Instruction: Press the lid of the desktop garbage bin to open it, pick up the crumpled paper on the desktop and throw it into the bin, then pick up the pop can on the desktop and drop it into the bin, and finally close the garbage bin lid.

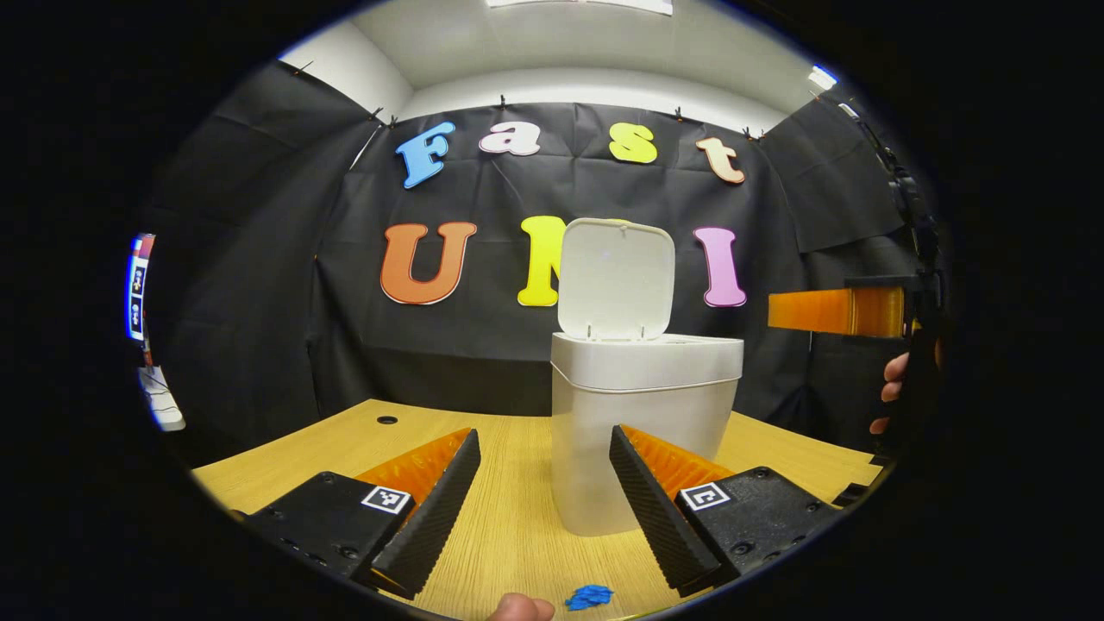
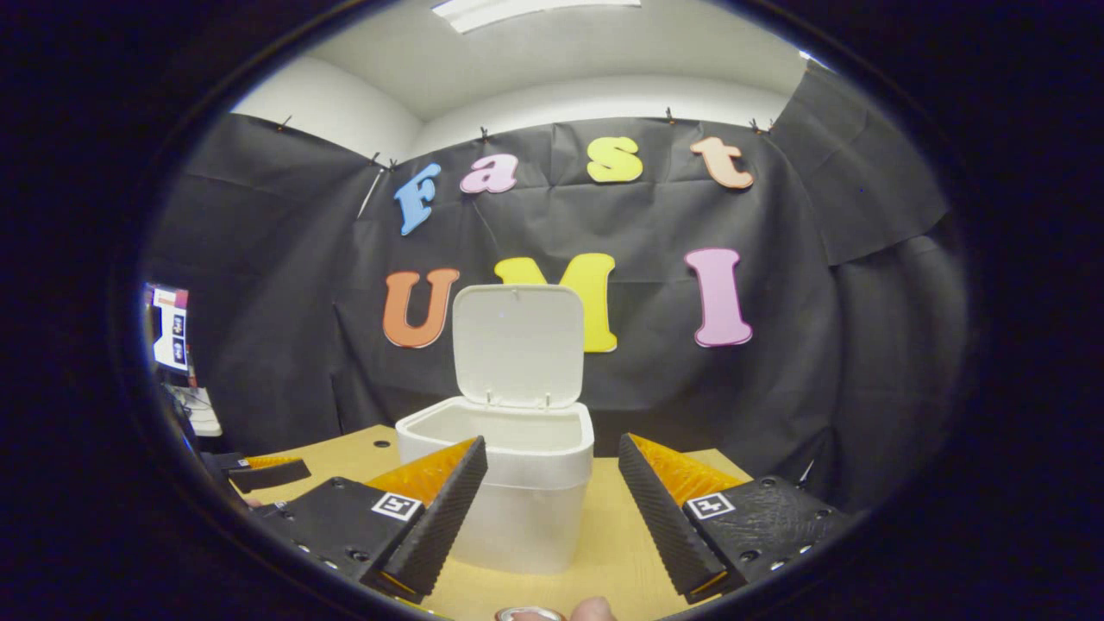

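The white desktop bin [image 1: 642,414] stands on the wooden table with its lid [image 1: 617,280] swung up and upright. My left gripper [image 1: 543,435] is open and empty, low over the table just in front of the bin. A small blue crumpled paper [image 1: 589,596] lies on the table below and between its fingers. My right gripper [image 2: 552,442] is open and empty, higher up, looking into the open bin [image 2: 509,483] with its raised lid [image 2: 517,345]. A shiny round metal rim [image 2: 528,614] peeks in at the bottom edge; I cannot tell if it is the can.
The right gripper [image 1: 780,310] hangs at the bin's right at lid height, with a hand [image 1: 893,388] behind it. The left gripper [image 2: 297,472] sits low at the far left of the table [image 2: 621,552]. A small round hole [image 1: 387,420] marks the table's back left.
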### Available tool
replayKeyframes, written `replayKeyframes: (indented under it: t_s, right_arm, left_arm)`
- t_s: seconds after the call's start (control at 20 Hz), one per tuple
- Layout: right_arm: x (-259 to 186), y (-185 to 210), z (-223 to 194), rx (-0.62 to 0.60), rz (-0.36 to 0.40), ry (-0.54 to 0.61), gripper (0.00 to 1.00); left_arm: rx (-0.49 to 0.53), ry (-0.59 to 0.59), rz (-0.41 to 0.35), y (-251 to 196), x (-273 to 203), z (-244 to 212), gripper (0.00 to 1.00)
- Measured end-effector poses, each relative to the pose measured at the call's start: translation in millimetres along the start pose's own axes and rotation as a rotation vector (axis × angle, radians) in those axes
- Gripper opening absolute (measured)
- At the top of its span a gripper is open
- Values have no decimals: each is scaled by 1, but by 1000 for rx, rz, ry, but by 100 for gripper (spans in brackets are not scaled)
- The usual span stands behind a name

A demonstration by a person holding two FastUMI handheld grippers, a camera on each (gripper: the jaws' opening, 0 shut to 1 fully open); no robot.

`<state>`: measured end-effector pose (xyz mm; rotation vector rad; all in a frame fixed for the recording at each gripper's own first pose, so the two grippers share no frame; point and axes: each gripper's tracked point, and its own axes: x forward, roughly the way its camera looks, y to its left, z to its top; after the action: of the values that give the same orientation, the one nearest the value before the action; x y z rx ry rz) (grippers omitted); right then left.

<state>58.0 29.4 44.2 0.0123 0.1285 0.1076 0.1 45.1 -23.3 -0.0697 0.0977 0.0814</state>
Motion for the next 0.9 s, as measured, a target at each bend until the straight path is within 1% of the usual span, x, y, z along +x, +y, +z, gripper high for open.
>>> replayKeyframes:
  t_s: [0.15,0.25,0.35,0.5,0.55,0.65,0.75,0.8,0.85,0.9]
  right_arm:
    - [-14,-15,-18,-3,-30,-4,95]
    - [-21,-25,-36,-13,-39,20,95]
    - [-31,-30,-43,1,-24,22,96]
    - [-44,-39,-51,60,3,12,95]
    - [-48,-44,-54,66,9,18,95]
    - [-56,-54,-60,63,25,19,96]
    - [-63,-63,-68,85,40,23,95]
    - [-66,-64,-76,92,54,34,93]
    - [-69,-67,-82,99,61,48,96]
    - [-71,-70,-89,101,67,61,95]
  left_arm:
    - [27,3,14,1,3,-3,97]
    - [22,-5,20,-1,2,0,98]
    - [2,-13,19,-5,0,2,98]
    - [5,-10,23,-17,-3,-5,97]
    - [10,11,15,-25,-5,-15,98]
    - [22,94,-5,-41,-13,-45,97]
    - [45,156,12,-48,-24,-66,98]
    - [56,184,28,-49,-32,-78,98]
    - [62,213,38,-51,-38,-91,98]
    - [62,242,42,-53,-42,-103,98]
